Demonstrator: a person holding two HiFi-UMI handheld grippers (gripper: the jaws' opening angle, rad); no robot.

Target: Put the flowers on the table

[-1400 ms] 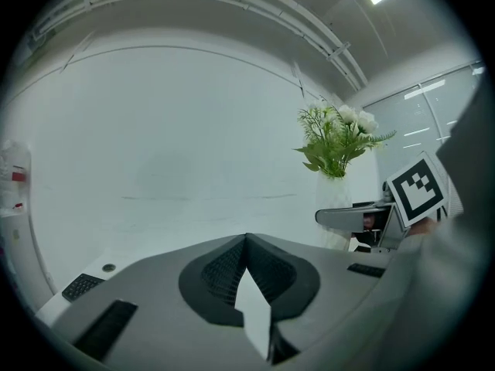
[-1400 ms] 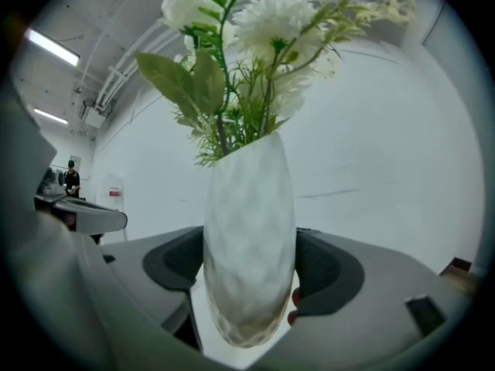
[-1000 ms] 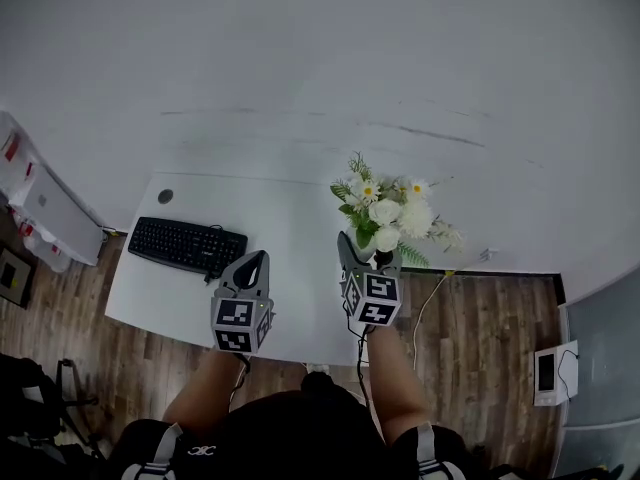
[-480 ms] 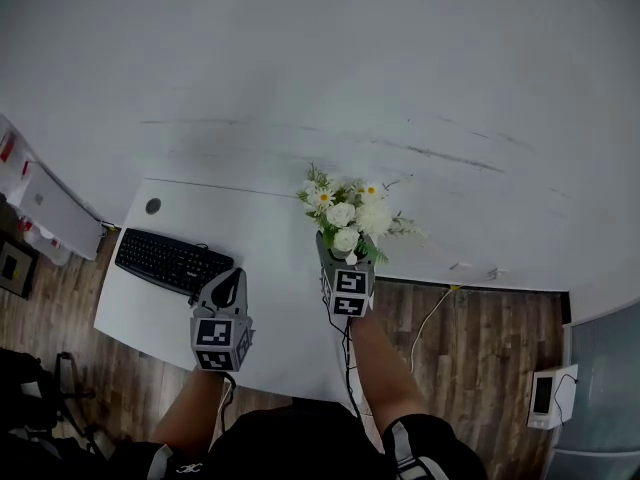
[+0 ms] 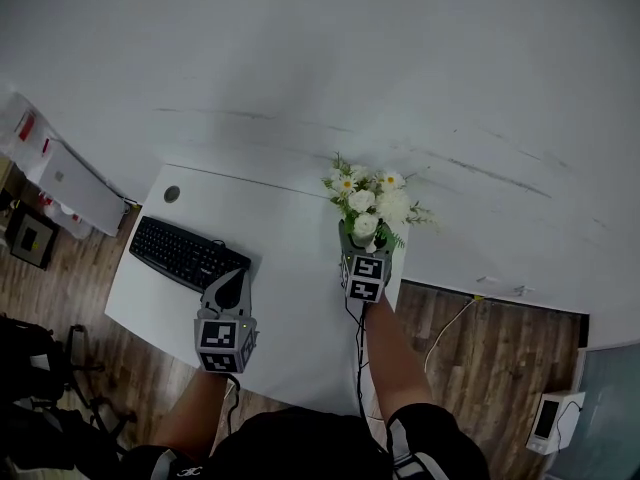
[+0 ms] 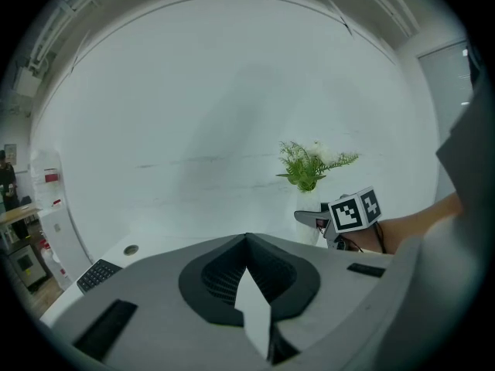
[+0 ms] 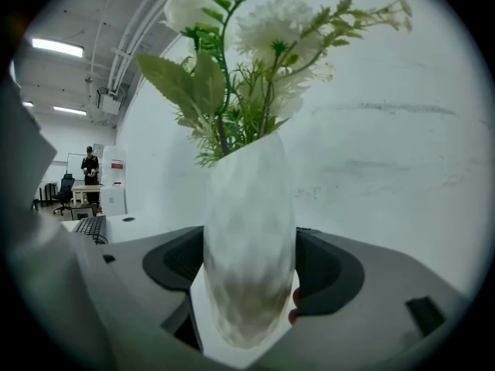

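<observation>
The right gripper (image 5: pixel 364 238) gripped the flowers' (image 5: pixel 368 200) white vase (image 7: pixel 249 246), jaws wide, at frame centre over the table (image 5: pixel 290 258). The left gripper (image 5: pixel 230 278) was closed and empty. The vase needed lowering upright, with release only once seated.

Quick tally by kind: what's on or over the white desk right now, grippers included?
Grippers: 2 (left gripper, right gripper)
Keyboard: 1
Vase of flowers: 1
Total: 4
</observation>
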